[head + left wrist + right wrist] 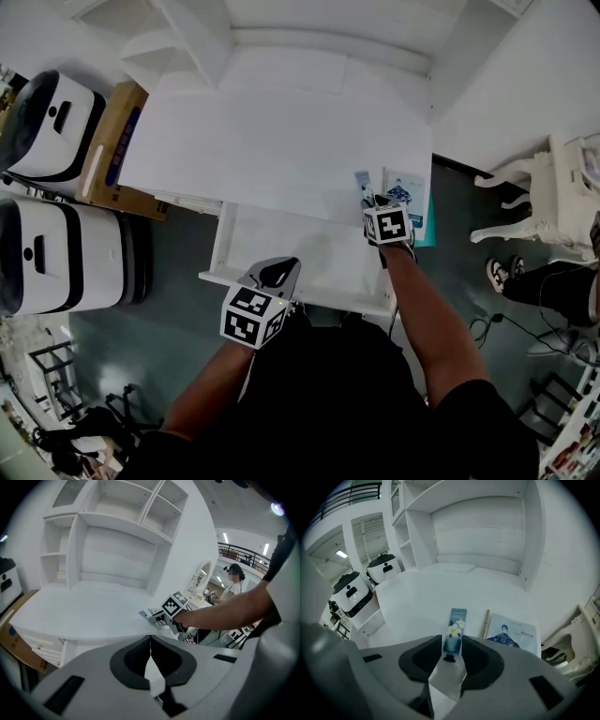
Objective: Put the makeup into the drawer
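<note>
Obs: tube (455, 631) lies flat on tabletop (440, 588) nr front edge, cap end toward R claw (453, 642). R claw: jaws apart, cap end btwn them, pads not clamping it. Thin stick (486, 623) just at 3 o'clock of tube; booklet (513, 634) beyond stick, same dir. Head view: drawer (300, 258) pulled out under tabletop edge, at 7 o'clock of tube. L claw (274, 274) over drawer's front rim, 7 o'clock from R claw; jaws together, holding nothing.
</note>
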`<move>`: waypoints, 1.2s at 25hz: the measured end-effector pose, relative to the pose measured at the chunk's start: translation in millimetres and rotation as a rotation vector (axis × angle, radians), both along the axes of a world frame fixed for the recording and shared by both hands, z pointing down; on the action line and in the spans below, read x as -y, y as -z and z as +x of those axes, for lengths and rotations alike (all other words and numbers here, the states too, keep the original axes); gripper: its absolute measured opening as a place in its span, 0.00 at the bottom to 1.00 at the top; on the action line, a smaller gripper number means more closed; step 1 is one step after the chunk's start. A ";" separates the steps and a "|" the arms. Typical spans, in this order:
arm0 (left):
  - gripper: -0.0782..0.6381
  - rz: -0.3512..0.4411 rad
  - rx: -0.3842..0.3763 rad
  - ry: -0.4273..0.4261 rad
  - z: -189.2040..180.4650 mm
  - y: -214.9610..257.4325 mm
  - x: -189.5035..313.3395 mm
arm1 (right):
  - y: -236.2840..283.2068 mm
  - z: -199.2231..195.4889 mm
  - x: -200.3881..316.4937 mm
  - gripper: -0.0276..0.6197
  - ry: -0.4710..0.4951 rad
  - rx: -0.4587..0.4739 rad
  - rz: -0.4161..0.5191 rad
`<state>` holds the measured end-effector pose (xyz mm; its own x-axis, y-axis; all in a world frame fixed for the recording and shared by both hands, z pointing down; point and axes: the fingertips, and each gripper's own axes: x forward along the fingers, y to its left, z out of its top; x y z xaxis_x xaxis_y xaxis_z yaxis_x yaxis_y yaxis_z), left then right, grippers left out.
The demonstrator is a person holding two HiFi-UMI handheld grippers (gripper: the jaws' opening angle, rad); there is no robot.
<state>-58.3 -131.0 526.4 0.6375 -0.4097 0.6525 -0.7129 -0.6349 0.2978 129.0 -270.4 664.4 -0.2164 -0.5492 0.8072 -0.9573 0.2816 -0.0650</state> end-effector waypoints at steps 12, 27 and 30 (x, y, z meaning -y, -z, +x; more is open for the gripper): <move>0.12 0.001 -0.004 0.005 -7.2 0.6 -2.5 | -12.5 3.0 -7.7 0.23 -0.007 0.000 -0.054; 0.12 0.017 -0.015 -0.027 -3.0 0.1 -5.8 | 21.5 -11.9 -41.5 0.22 0.075 0.035 0.010; 0.12 0.015 -0.016 -0.034 0.1 -1.5 -8.1 | 26.6 -18.5 -57.0 0.22 0.119 0.041 0.019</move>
<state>-58.2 -122.9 527.9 0.6614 -0.3973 0.6362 -0.6860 -0.6633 0.2990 110.4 -213.4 637.8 -0.3133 -0.5329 0.7861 -0.9138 0.3945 -0.0968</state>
